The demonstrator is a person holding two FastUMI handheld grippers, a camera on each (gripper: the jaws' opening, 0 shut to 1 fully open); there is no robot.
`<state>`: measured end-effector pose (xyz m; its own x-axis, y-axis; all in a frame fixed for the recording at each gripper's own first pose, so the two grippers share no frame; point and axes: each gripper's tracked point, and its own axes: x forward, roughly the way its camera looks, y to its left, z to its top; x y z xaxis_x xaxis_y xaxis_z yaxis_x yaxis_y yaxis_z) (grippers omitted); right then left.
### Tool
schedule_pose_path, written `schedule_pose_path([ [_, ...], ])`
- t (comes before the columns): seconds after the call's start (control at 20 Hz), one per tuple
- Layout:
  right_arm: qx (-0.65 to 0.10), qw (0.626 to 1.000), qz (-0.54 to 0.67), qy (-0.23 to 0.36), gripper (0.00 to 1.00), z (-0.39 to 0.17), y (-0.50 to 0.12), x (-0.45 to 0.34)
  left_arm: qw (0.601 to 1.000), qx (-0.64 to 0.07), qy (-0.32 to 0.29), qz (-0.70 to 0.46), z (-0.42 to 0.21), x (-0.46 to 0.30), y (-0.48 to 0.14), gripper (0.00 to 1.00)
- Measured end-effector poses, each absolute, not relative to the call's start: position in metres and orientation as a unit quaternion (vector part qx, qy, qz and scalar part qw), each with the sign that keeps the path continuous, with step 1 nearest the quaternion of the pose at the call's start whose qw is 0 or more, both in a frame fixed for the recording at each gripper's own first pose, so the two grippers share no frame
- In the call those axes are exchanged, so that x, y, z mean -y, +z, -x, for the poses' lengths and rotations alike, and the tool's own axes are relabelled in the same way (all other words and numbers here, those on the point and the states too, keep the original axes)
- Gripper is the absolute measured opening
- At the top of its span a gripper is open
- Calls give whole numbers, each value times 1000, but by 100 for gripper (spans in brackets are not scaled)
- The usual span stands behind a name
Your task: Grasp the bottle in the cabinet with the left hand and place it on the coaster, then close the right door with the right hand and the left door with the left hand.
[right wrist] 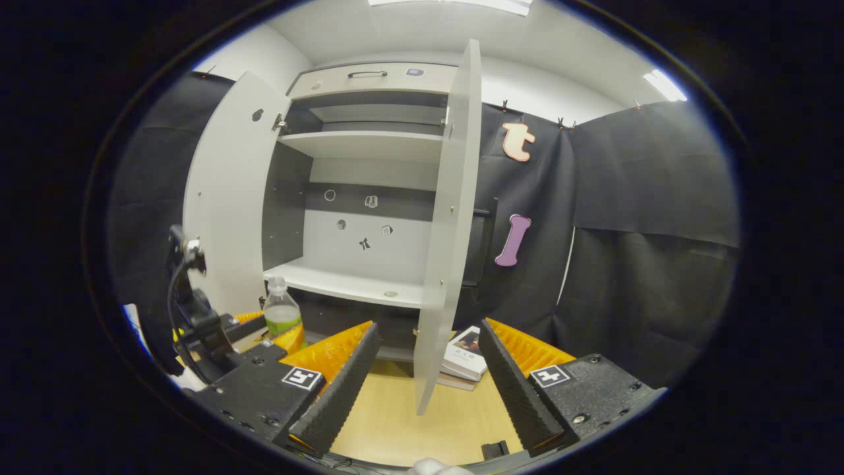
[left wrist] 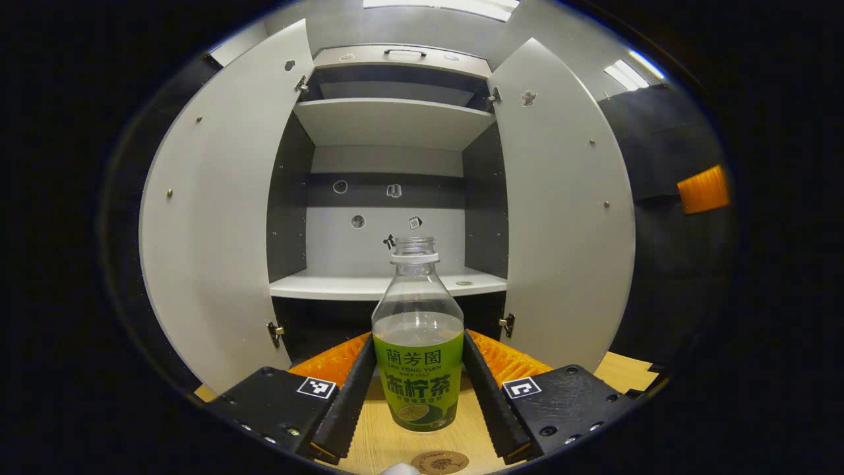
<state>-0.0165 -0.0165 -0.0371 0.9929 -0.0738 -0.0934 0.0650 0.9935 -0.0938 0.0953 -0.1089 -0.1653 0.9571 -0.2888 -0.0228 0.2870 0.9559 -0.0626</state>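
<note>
1. The cabinet [left wrist: 389, 119] spans the middle of the left gripper view, its left door [left wrist: 217, 218] and right door [left wrist: 560, 211] both swung wide.
2. The left gripper [left wrist: 417, 389], low centre, is clamped on the bottle [left wrist: 417, 356], held out of the cabinet above the wooden table [left wrist: 382, 442].
3. The right gripper [right wrist: 428, 376] stands apart and empty at the right door's edge [right wrist: 448, 231].
4. The coaster [left wrist: 439, 462] sits at the bottom edge, below the bottle.
5. Risk: I judge an off-centre release on the coaster's rim could tip the bottle.

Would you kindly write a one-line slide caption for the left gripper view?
Left gripper holds the green-labelled bottle above the table's coaster, facing the open cabinet.
</note>
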Motion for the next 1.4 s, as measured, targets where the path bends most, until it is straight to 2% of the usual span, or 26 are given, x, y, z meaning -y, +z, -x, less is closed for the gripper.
schedule_pose_path([
  [0.2,-56,996,54,-40,96,17,-41,25,985,-6,-168,39,-77,120,-213,77],
  [0.25,-60,996,58,-41,100,17,-43,27,984,-7,-174,46,-73,123,-226,77],
  [0.35,-69,994,67,-46,96,17,-46,31,982,-18,-182,54,-66,128,-251,76],
  [0.6,-88,991,85,-47,96,20,-56,34,979,-32,-196,42,-54,137,-301,77],
  [0.65,-92,991,90,-46,100,20,-57,34,979,-30,-196,41,-54,138,-305,77],
  [1.15,-102,989,99,-36,99,28,-62,26,977,-39,-210,8,-47,145,-340,77],
  [1.2,-102,989,101,-36,99,29,-62,27,977,-41,-211,11,-46,144,-341,82],
  [1.25,-100,989,103,-36,99,29,-61,27,978,-41,-204,14,-47,141,-339,80],
  [1.35,-98,989,102,-37,99,30,-60,27,980,-42,-194,18,-48,136,-333,95],
  [1.4,-98,989,102,-40,99,30,-61,28,980,-36,-193,21,-50,134,-324,98],
])
